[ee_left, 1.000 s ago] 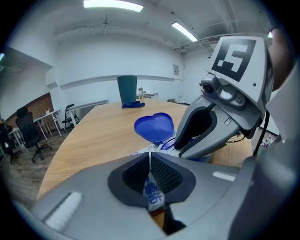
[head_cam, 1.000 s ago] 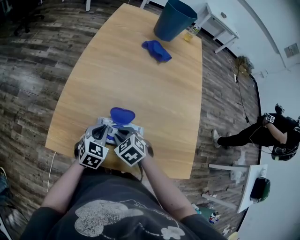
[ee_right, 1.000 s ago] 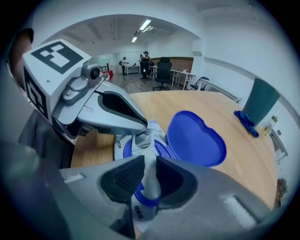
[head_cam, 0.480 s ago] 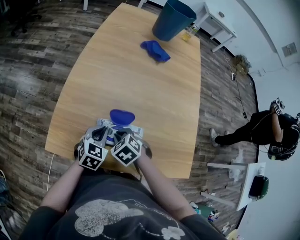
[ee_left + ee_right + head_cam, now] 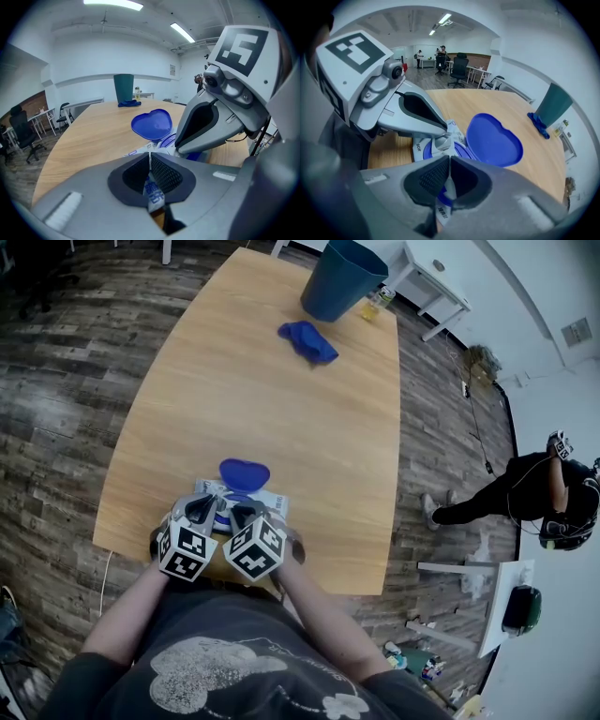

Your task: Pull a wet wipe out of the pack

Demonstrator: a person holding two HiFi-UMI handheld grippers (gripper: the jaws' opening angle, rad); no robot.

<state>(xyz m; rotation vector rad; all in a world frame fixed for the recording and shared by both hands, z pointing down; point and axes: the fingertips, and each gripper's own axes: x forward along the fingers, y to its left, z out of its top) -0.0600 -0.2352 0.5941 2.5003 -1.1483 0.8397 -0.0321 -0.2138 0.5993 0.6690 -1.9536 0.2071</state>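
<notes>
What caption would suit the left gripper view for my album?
Left tongs pinch the pack by its edge; blue lid open behind.

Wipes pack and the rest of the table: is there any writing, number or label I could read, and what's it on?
"80", then a mark too unclear to read: on the white wipes pack, right gripper view.
Blue print on the pack's edge, left gripper view: too blurred.
Marker cubes: black-and-white patterns, no words.
Wall sign: too small.
</notes>
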